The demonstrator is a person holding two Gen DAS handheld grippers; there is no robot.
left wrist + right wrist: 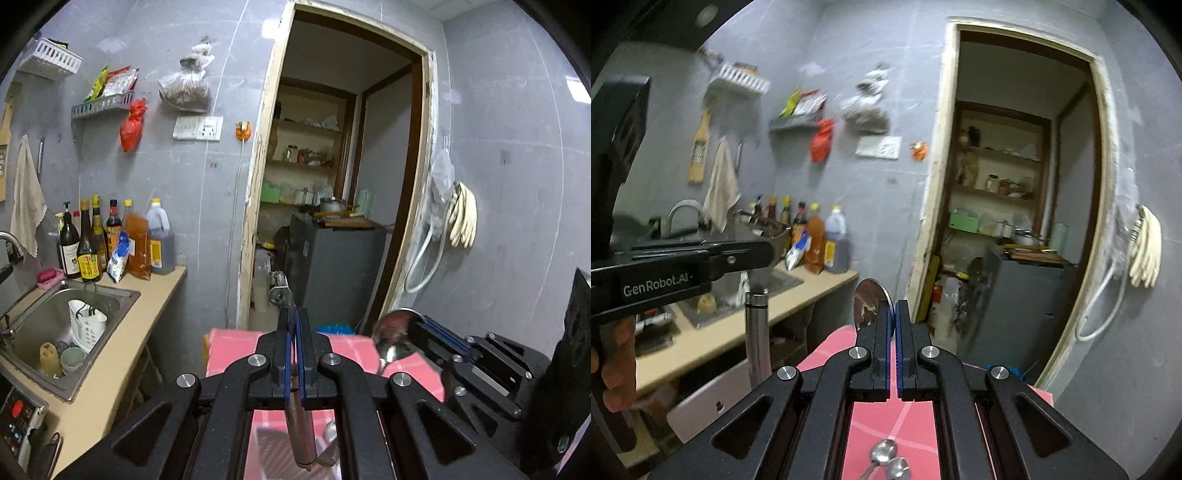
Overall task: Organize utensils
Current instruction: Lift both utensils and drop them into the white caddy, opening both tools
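Observation:
My left gripper (294, 321) is shut on a long metal utensil (301, 424) with a brown handle; its metal end (280, 291) sticks up past the fingertips. The same utensil shows as an upright steel handle (757, 332) in the right wrist view, under the left gripper (753, 254). My right gripper (897, 314) is shut on a large steel spoon (868, 302), whose bowl rises above the fingers; it also shows in the left wrist view (395, 332). Two small spoons (888, 459) lie on the pink surface (886, 421) below.
A beige counter (122, 354) with a steel sink (48, 325) holding a white holder (86, 325) runs along the left. Sauce bottles (110, 240) stand at its back. An open doorway (332, 184) leads to a storeroom with a grey cabinet (332, 269).

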